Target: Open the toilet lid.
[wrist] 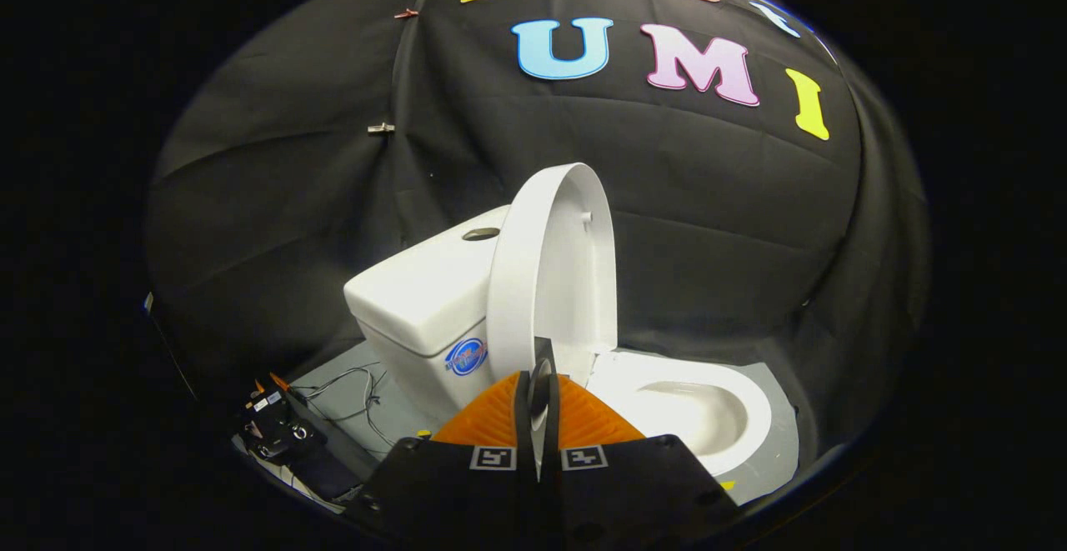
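Lid [546,272] stands raised just beyond the gripper [540,368], whose fingers sit pressed together on nothing. Standing near upright against the tank [421,297], the lid could tip back onto the bowl [708,405] if nudged. Grey floor [333,380], loose wires [350,393] beside the fingers.

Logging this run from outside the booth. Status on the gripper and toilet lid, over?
Fingers pressed together, gripping nothing, just short of the toilet lid. Lid raised, upright against the tank. Bowl open. Nothing in the way.
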Demonstrator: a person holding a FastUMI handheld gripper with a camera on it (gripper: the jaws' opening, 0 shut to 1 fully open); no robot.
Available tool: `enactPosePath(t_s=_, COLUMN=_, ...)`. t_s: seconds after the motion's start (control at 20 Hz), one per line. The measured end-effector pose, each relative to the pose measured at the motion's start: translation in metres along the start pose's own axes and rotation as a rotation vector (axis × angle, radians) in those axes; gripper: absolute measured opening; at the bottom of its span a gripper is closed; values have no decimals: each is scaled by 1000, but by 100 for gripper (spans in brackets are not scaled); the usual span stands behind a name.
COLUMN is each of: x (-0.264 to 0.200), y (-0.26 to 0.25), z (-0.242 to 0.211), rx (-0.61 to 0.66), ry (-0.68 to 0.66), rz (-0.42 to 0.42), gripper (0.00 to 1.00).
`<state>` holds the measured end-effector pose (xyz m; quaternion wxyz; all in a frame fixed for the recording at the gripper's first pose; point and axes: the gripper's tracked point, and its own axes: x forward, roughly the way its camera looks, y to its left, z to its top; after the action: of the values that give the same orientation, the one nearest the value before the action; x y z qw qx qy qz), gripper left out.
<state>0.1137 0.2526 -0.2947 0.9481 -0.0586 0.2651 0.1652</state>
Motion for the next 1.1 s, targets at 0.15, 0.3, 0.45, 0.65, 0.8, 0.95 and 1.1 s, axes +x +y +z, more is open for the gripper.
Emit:
enactPosePath(t_s=0.15, x=3, y=7, z=0, rx=-11, ry=0, rz=9, gripper=5)
enactPosePath(t_s=0.3, x=3, y=8, z=1, rx=-15, ry=0, rz=15, gripper=5)
enactPosePath(t_s=0.45, x=7, y=15, z=-1, rx=-18, ry=-1, rz=22, gripper=5)
enactPosePath(t_s=0.65, x=7, y=13, z=-2, rx=-21, ry=-6, rz=14, gripper=5)
enactPosePath(t_s=0.8, x=6, y=14, z=-1, rx=-9, ry=-5, rz=26, gripper=12)
enactPosePath(t_s=0.95, x=4, y=22, z=-1, rx=-12, ry=-5, rz=59, gripper=24)
enactPosePath(t_s=1.1, x=-1, y=21, z=9, rx=-2, ry=-32, rz=58, gripper=67)
